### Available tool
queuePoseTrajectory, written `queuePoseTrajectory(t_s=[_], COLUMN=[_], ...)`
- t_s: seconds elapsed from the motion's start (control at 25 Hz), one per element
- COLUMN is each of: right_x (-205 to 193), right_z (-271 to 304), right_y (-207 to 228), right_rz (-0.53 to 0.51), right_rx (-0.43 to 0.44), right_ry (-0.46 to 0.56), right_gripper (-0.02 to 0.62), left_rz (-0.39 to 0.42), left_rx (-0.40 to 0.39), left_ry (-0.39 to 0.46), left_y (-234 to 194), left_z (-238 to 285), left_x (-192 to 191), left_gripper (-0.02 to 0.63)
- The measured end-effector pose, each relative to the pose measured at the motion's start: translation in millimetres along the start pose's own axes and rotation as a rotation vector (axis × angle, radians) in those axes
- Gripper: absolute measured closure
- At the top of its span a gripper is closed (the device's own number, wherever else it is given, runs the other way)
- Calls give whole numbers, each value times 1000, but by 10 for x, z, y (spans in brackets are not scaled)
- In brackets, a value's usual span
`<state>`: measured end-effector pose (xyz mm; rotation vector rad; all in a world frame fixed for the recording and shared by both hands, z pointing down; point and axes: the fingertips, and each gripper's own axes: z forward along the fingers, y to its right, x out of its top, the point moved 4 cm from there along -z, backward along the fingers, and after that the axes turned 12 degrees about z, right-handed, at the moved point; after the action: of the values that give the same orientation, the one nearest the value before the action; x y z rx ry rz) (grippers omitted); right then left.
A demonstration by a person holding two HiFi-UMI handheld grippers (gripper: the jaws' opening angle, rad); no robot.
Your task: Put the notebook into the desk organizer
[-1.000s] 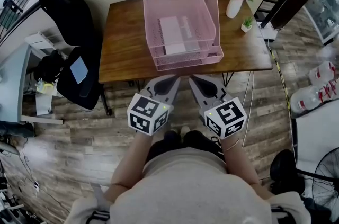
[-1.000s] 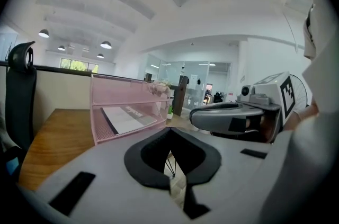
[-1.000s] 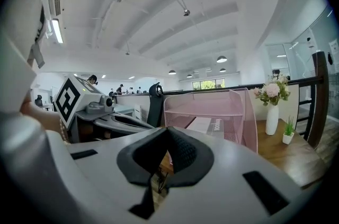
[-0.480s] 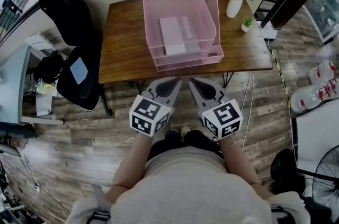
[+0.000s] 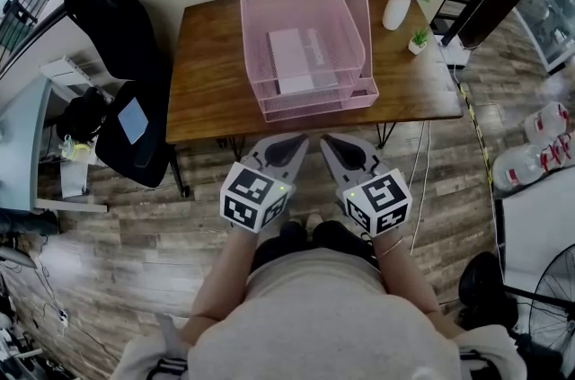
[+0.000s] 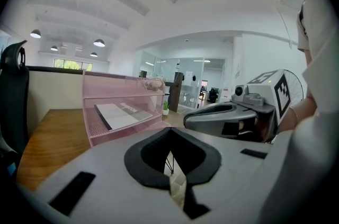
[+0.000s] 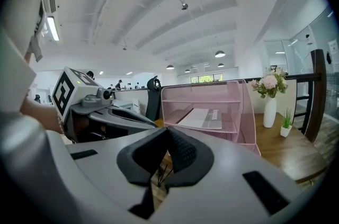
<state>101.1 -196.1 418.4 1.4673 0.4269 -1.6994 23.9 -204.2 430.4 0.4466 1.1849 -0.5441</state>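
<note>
Nearest the person, over the wood floor [image 5: 135,243], the left gripper [image 5: 292,141] and the right gripper [image 5: 334,141] are held side by side just short of the desk's near edge. Each has its jaws pressed together with nothing between them. The left cube [image 5: 254,194] and the right cube [image 5: 380,200] carry black-and-white square patterns, not letters.

Beyond them stands the wooden desk [image 5: 207,73], with the pink mesh desk organizer [image 5: 314,104] towards its middle. The notebook [image 5: 289,59] lies flat inside the organizer on a mesh shelf below the top tier. Its cover is pale, with a grey band along the right side bearing a line of dark print too small to read.

At the desk's far right are a white vase [image 5: 396,10] of pink flowers and, just nearer, a small potted plant [image 5: 420,39]. A black chair [image 5: 126,100] stands to the left of the desk.

Compared with a second ago, both grippers are in about the same place, still closed, and the notebook has not moved.
</note>
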Motion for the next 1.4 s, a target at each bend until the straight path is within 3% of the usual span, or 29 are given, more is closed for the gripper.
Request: queuePoseTrajectory(t_s=[0.68, 1.4], right_x=[0, -101], right_z=[-8, 6], right_y=[13, 4], right_rz=[-12, 16], right_rx=[8, 23], right_ry=[-15, -42], right_gripper=[586, 586], left_rz=[-37, -50], left_rx=[-50, -40], left_ry=[11, 4], left_y=[50, 7], left_z=[57, 16], left_x=[29, -44], left_gripper=[595, 595])
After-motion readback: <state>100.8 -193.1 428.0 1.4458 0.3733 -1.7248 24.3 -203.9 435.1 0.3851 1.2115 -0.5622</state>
